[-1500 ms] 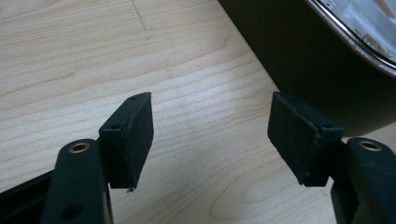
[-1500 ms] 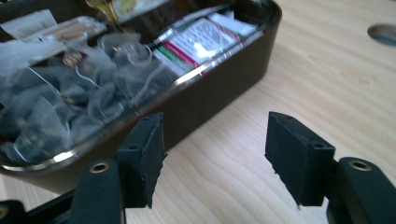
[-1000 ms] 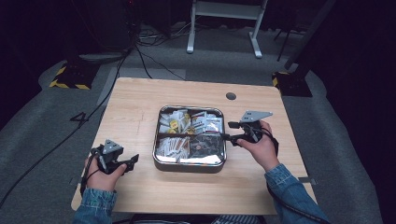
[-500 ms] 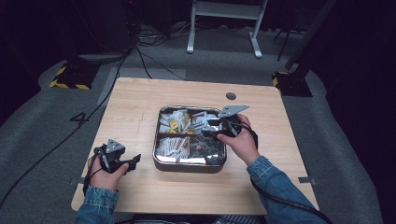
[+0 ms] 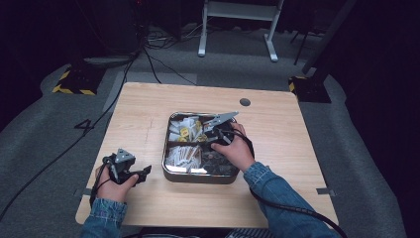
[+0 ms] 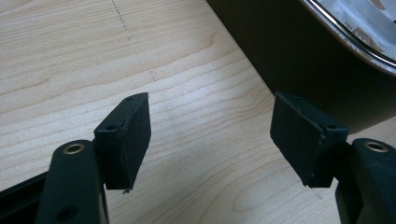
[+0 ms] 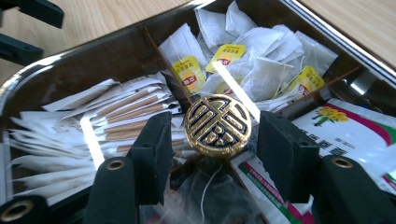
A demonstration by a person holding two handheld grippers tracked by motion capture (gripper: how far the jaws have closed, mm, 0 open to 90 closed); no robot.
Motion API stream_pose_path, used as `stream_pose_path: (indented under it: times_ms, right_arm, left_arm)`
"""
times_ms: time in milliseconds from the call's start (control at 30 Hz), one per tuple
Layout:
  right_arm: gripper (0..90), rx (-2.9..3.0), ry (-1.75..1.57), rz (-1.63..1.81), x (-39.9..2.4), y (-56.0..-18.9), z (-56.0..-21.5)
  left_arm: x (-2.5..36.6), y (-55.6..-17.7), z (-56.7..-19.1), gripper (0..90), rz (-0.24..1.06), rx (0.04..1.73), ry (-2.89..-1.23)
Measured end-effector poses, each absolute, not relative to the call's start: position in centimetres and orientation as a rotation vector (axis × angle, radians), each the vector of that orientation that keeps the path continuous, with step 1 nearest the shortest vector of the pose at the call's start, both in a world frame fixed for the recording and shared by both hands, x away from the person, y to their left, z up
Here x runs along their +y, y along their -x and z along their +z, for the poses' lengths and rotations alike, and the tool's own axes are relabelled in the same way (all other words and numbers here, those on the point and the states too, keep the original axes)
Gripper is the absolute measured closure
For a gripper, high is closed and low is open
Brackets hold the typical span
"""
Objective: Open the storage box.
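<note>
A metal tray [image 5: 198,179] with compartments sits mid-table. A round gold knob [image 7: 218,123] stands where its dividers cross. My right gripper [image 7: 215,135] reaches into the tray, one pad on each side of the knob with a thin gap at each, so it is open. Its jaws have just been closing with the knob between them. In the high view the right gripper [image 5: 210,138] is over the tray's middle. My left gripper [image 5: 144,173] rests on the table left of the tray. It [image 6: 212,126] is open and holds nothing, close to the tray's dark wall [image 6: 303,60].
The tray holds tea bags with yellow tags [image 7: 261,65], white sachets [image 7: 60,140], packets printed with yellow flowers [image 7: 355,130] and a dark mesh bag [image 7: 210,196]. A round cable hole [image 5: 244,102] lies at the wooden table's far side.
The right hand moved left from the tray's right rim to over its centre, sinking slightly, and its jaws narrowed. The left hand stayed in place.
</note>
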State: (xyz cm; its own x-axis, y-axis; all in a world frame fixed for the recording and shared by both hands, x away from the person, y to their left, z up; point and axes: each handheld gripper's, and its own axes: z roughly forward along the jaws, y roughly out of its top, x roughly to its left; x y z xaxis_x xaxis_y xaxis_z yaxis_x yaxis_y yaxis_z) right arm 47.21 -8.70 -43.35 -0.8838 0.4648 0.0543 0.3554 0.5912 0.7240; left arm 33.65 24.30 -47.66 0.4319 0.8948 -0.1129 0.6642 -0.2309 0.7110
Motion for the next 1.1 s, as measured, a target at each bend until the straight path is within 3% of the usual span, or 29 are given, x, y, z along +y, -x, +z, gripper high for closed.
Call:
stream_pose_path:
  times_ms: [200, 1100]
  right_arm:
    - [58.1, 2.654, -0.642, 1.14, -8.1, -47.18, -43.81]
    - [58.7, 2.611, -0.668, 1.16, -8.11, -46.87, -43.81]
  left_arm:
    - [24.36, -33.64, -47.74, 29.5, 0.42, 1.311, -1.976]
    - [24.37, -33.96, -47.68, 29.7, 0.41, 1.299, -1.963]
